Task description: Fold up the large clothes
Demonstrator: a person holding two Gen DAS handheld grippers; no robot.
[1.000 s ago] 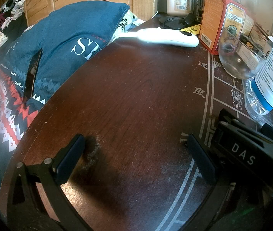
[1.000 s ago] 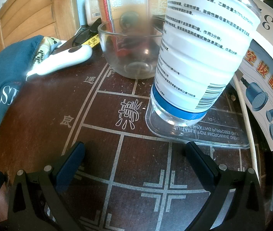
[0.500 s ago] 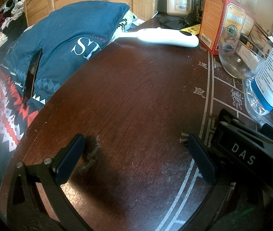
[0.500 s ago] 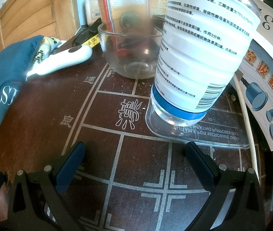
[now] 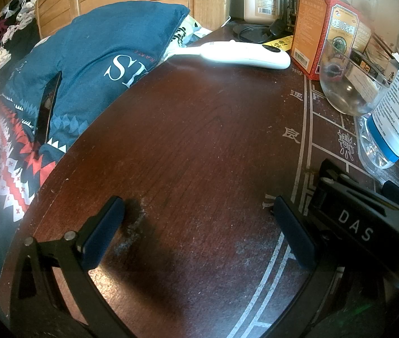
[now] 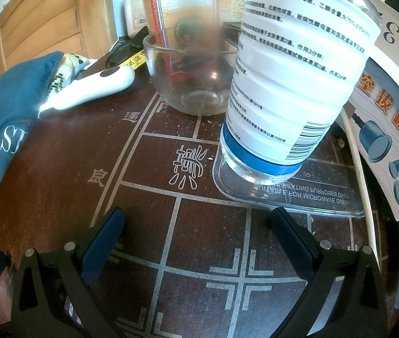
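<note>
Both tongs spread, empty: left gripper (image 5: 196, 225), right gripper (image 6: 196, 225). Risk: right sweep topples plastic bottle (image 6: 292, 84), centre-right of frame.

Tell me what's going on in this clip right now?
Nothing is being handled yet. Both the left gripper and the right gripper sit open and empty over the dark wooden table. The blue garment to be folded lies bunched off the table's left edge, untouched. On the right side of the table stand a glass bowl, a large plastic bottle and a red box, with a white handheld device lying near the garment.
</note>
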